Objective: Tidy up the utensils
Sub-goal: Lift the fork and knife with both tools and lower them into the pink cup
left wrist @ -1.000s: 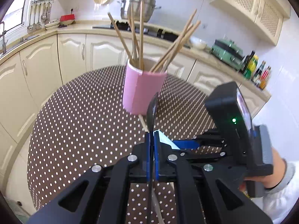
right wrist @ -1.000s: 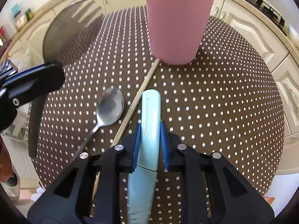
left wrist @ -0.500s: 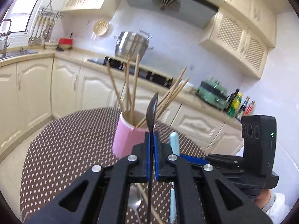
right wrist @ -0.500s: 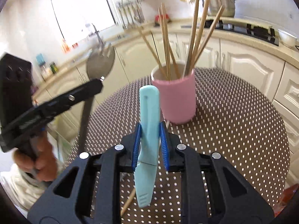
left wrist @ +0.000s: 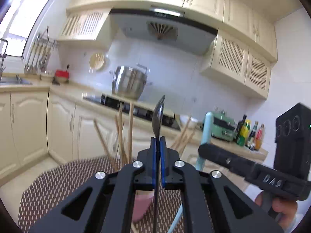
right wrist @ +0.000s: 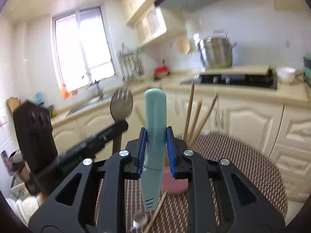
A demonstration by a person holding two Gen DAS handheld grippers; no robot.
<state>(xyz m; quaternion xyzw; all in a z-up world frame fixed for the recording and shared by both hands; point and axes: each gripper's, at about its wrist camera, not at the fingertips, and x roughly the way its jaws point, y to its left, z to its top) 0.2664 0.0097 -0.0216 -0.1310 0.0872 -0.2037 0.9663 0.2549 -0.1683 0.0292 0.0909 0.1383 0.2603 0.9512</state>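
While the left tool (left wrist: 157, 141) pinches a dark metal fork (left wrist: 158, 114) seen edge-on, tines up, the pink cup (left wrist: 141, 205) of wooden chopsticks (left wrist: 124, 136) stands on the dotted desk (left wrist: 58, 182) below. Further right, the right tool (right wrist: 156, 145) clasps an upright pale-teal sheathed knife (right wrist: 155, 120).
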